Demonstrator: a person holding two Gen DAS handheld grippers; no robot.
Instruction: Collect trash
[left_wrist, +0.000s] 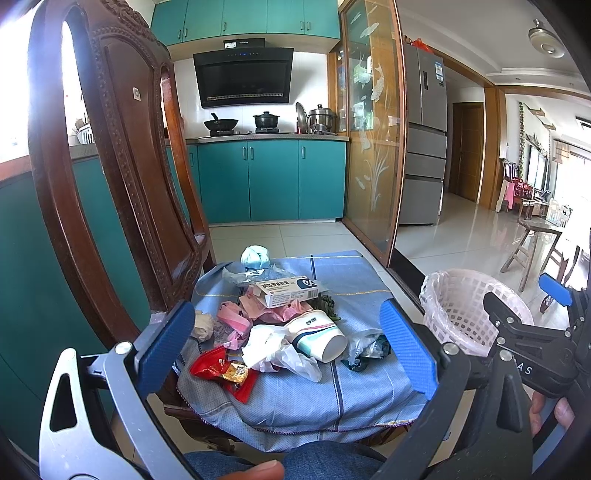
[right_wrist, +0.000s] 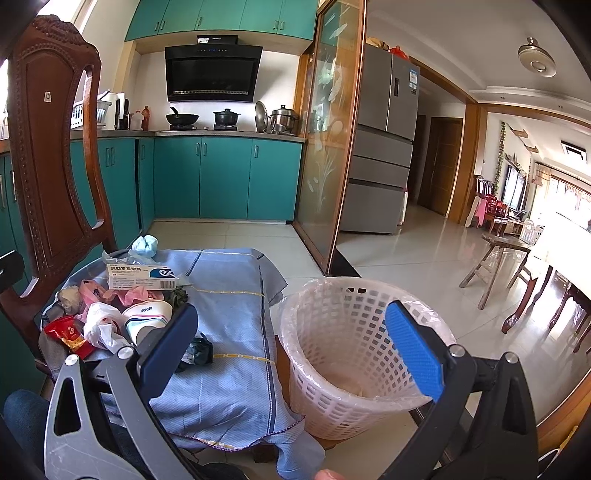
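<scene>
Both grippers, left gripper (left_wrist: 286, 341) and right gripper (right_wrist: 295, 345), gape wide and empty; best to pinch the paper cup (left_wrist: 319, 338) squarely across its middle, then carry it to the lined basket (right_wrist: 354, 354).

chair seat (left_wrist: 177, 410) | blue cloth (left_wrist: 295, 387) covers it | trash heap (left_wrist: 273, 325) lies on cloth

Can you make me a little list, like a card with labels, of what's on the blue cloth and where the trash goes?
surface: blue cloth draped over a seat
trash pile: white box, paper cup on its side, red wrapper, white plastic bag, pink scraps
bin: white basket with clear liner, beside the cloth
left gripper: open, empty, aimed at the pile
right gripper: open, empty, near the basket
</scene>
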